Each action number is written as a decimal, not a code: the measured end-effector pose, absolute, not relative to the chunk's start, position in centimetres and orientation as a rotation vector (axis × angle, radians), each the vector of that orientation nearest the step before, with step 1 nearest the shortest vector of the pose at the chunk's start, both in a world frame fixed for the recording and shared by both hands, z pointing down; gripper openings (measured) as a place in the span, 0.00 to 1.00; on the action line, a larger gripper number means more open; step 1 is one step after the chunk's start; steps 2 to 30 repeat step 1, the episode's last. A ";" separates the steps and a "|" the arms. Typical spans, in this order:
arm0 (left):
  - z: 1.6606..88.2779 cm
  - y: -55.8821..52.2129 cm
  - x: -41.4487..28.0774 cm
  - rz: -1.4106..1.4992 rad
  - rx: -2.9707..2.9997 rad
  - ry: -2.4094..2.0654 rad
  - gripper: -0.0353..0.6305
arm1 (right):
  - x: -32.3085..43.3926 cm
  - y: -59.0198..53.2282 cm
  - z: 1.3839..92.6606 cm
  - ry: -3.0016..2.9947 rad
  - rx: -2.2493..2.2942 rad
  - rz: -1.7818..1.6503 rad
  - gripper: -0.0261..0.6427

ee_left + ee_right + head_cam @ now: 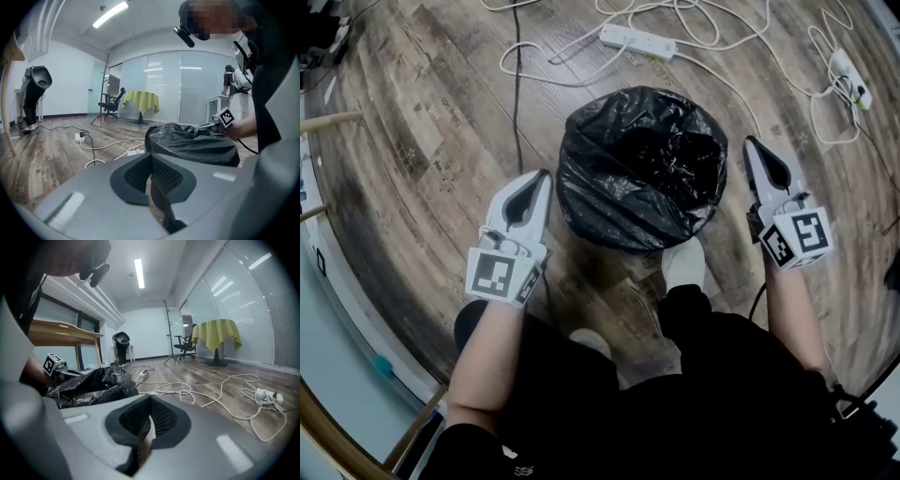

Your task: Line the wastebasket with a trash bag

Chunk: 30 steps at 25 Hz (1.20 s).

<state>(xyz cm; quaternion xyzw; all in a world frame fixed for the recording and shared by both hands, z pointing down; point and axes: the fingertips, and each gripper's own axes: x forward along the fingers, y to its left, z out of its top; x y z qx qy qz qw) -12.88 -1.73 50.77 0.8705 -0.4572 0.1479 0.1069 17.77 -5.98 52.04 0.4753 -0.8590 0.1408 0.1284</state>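
Bagged basket stands between two closed, empty grippers

The black trash bag [637, 164] covers the wastebasket on the floor, which stands upright with its mouth up. It lies between the left gripper [546, 178] and the right gripper [749, 143], both just beside it, each with fingers pressed together on nothing.

Your light comes from ceiling light strips [110, 14] overhead, bright and even, so shadows on the wood floor [422, 122] stay soft. The black trash bag [637, 169] throws small glints of glare. All three views bow strongly toward dark, rounded edges, and your head view looks dimmer and greyer.
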 end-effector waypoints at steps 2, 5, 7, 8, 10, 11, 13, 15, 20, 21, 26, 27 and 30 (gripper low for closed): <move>50.8 -1.7 -12.8 0.439 2.561 -1.345 0.06 | 17.8 -6.0 52.1 -2.499 1.383 0.410 0.04; 50.8 -1.7 -12.8 0.439 2.561 -1.345 0.06 | 17.8 -6.0 52.1 -2.499 1.383 0.410 0.04; 50.8 -1.7 -12.8 0.439 2.561 -1.345 0.06 | 17.8 -6.0 52.1 -2.499 1.383 0.410 0.04; 50.8 -1.7 -12.8 0.439 2.561 -1.345 0.06 | 17.8 -6.0 52.1 -2.499 1.383 0.410 0.04; 50.8 -1.7 -12.8 0.439 2.561 -1.345 0.06 | 17.8 -6.0 52.1 -2.499 1.383 0.410 0.04; 50.8 -1.7 -12.8 0.439 2.561 -1.345 0.06 | 17.8 -6.0 52.1 -2.499 1.383 0.410 0.04; 50.8 -1.7 -12.8 0.439 2.561 -1.345 0.06 | 17.8 -6.0 52.1 -2.499 1.383 0.410 0.04; 50.8 -1.7 -12.8 0.439 2.561 -1.345 0.06 | 17.8 -6.0 52.1 -2.499 1.383 0.410 0.04; 50.8 -1.7 -12.8 0.439 2.561 -1.345 0.06 | 17.8 -6.0 52.1 -2.499 1.383 0.410 0.04; 50.8 -1.7 -12.8 0.439 2.561 -1.345 0.06 | 17.8 -6.0 52.1 -2.499 1.383 0.410 0.04; 50.8 -1.7 -12.8 0.439 2.561 -1.345 0.06 | 17.8 -6.0 52.1 -2.499 1.383 0.410 0.04; 50.8 -1.7 -12.8 0.439 2.561 -1.345 0.06 | 17.8 -6.0 52.1 -2.499 1.383 0.410 0.04; 50.8 -1.7 -12.8 0.439 2.561 -1.345 0.06 | 17.8 -6.0 52.1 -2.499 1.383 0.410 0.04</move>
